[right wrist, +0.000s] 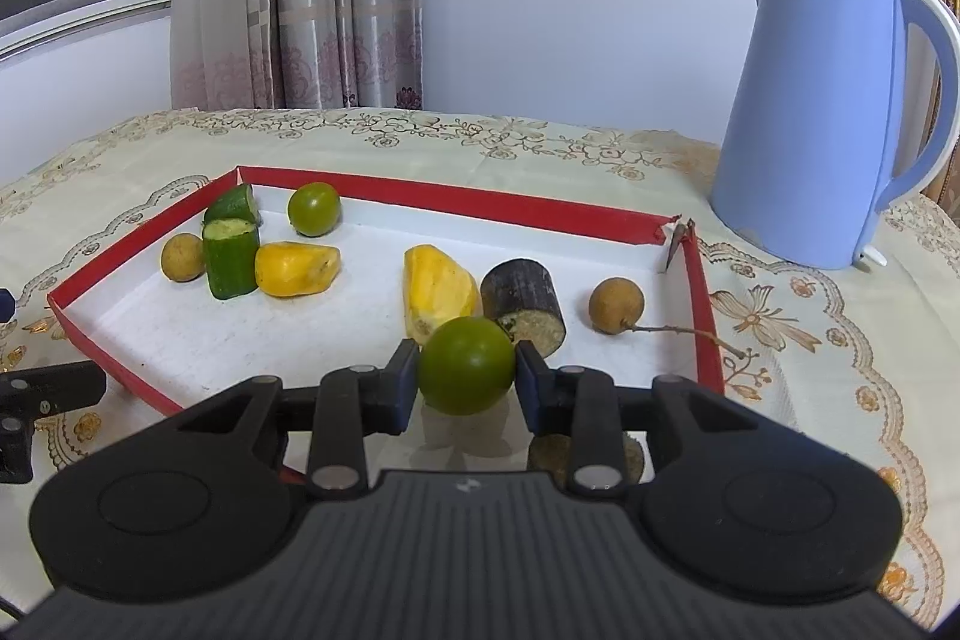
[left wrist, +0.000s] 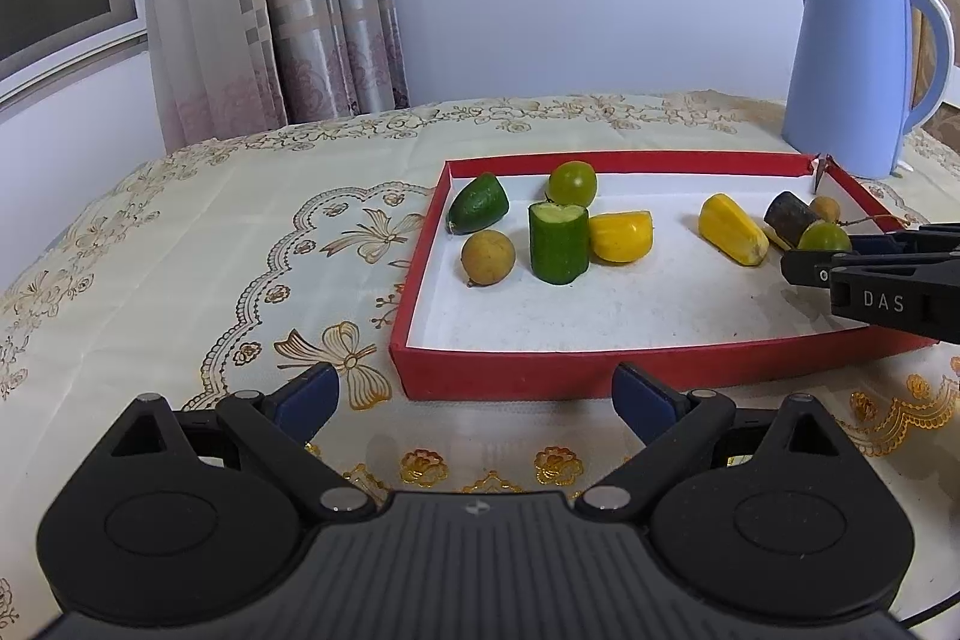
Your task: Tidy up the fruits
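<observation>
Right gripper (right wrist: 467, 375) has its pads clamped on the green round fruit (right wrist: 467, 365), low over the red tray (right wrist: 384, 192) near its right end. Left gripper (left wrist: 474, 394) waits wide open, empty, outside the tray's near edge.

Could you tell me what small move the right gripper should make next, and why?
Probably lift slightly: the right gripper has its jaws closed on a green round fruit low in the red tray, with a dark cut piece and a yellow piece close behind.
</observation>
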A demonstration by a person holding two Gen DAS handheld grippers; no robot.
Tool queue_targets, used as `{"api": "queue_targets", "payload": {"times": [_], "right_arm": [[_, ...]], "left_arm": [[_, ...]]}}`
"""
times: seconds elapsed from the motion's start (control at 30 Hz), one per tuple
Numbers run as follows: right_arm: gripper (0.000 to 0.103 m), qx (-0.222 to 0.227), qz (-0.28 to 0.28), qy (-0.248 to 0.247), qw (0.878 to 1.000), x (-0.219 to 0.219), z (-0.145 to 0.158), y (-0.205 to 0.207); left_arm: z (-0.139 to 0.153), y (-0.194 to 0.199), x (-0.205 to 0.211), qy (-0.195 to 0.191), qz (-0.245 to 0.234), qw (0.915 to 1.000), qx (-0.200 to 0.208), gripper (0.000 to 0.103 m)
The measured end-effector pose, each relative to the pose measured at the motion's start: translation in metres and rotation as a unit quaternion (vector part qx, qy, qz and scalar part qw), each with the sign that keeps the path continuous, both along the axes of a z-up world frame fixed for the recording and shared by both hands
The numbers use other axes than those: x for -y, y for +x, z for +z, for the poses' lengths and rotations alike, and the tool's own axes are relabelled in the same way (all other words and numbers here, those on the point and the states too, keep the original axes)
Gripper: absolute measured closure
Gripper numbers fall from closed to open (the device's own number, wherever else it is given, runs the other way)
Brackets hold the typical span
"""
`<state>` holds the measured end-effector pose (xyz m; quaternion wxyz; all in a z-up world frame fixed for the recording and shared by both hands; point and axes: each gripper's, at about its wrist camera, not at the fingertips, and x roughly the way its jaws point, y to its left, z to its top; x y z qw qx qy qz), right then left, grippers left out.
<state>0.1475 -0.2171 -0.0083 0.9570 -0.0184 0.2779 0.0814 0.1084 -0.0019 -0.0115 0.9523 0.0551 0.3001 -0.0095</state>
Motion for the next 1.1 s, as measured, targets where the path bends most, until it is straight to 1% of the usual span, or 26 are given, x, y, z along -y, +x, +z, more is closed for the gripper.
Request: {"api": "queue_targets", "payload": {"times": [0.03,0.07,0.1,0.13,0.37,0.4,0.43,0.5,0.57,0.6,0.63,0.67,0.7,0.77,0.87,1.0,1.1], "right_arm": [[0.066,0.001,0.000,0.001,1.000,0.000,0.000,0.000],[0.059,0.006,-0.003,0.001,1.000,0.000,0.001,-0.002],[0.047,0.014,-0.006,-0.001,1.000,0.001,0.002,-0.003],[0.044,0.022,-0.007,-0.004,1.000,0.001,0.004,-0.005],[0.044,0.032,-0.006,0.006,0.999,0.005,0.010,-0.011],[0.042,0.034,-0.007,0.009,0.999,0.006,0.012,-0.012],[0.034,0.037,-0.009,0.014,0.999,0.007,0.015,-0.015],[0.023,0.045,-0.013,0.022,0.999,0.009,0.021,-0.021],[0.022,0.053,-0.012,0.026,0.998,0.011,0.028,-0.031],[0.018,0.056,-0.011,0.028,0.998,0.011,0.031,-0.037],[0.011,0.059,-0.007,0.029,0.998,0.011,0.034,-0.045],[0.007,0.061,-0.005,0.026,0.998,0.010,0.035,-0.052],[0.000,0.064,-0.002,0.021,0.998,0.009,0.036,-0.059],[0.000,0.062,0.007,0.001,0.998,0.003,0.035,-0.076],[0.000,0.042,0.015,-0.017,0.999,-0.002,0.030,-0.093],[0.000,0.022,0.005,-0.040,0.999,-0.009,0.017,-0.107],[0.000,0.014,0.001,-0.042,0.999,-0.009,0.010,-0.114]], "left_arm": [[0.000,0.000,0.000,0.000,0.001,1.0000,0.000,0.005],[0.000,0.001,0.000,-0.001,0.001,1.0000,0.000,0.005],[0.000,0.001,0.000,-0.002,0.002,1.0000,0.000,0.005],[0.000,0.001,-0.001,-0.002,0.003,1.0000,0.000,0.005],[0.000,0.002,-0.002,-0.004,0.007,1.0000,-0.002,0.005],[0.000,0.002,-0.002,-0.004,0.008,1.0000,-0.001,0.005],[0.000,0.002,-0.002,-0.005,0.008,1.0000,-0.001,0.005],[0.000,0.003,-0.003,-0.005,0.012,0.9999,-0.002,0.005],[-0.001,0.004,-0.004,-0.007,0.016,0.9998,-0.004,0.005],[-0.001,0.004,-0.005,-0.009,0.016,0.9998,-0.006,0.005],[-0.001,0.004,-0.005,-0.010,0.016,0.9998,-0.007,0.005],[-0.001,0.004,-0.005,-0.012,0.017,0.9998,-0.008,0.005],[-0.001,0.004,-0.005,-0.013,0.016,0.9998,-0.007,0.005],[0.000,0.003,-0.006,-0.013,0.016,0.9998,-0.005,0.005],[0.001,0.002,-0.005,-0.014,0.013,0.9998,-0.003,0.005],[0.001,0.001,-0.005,-0.014,0.012,0.9998,0.003,0.005],[0.002,0.000,-0.005,-0.014,0.013,0.9998,0.005,0.005]]}}
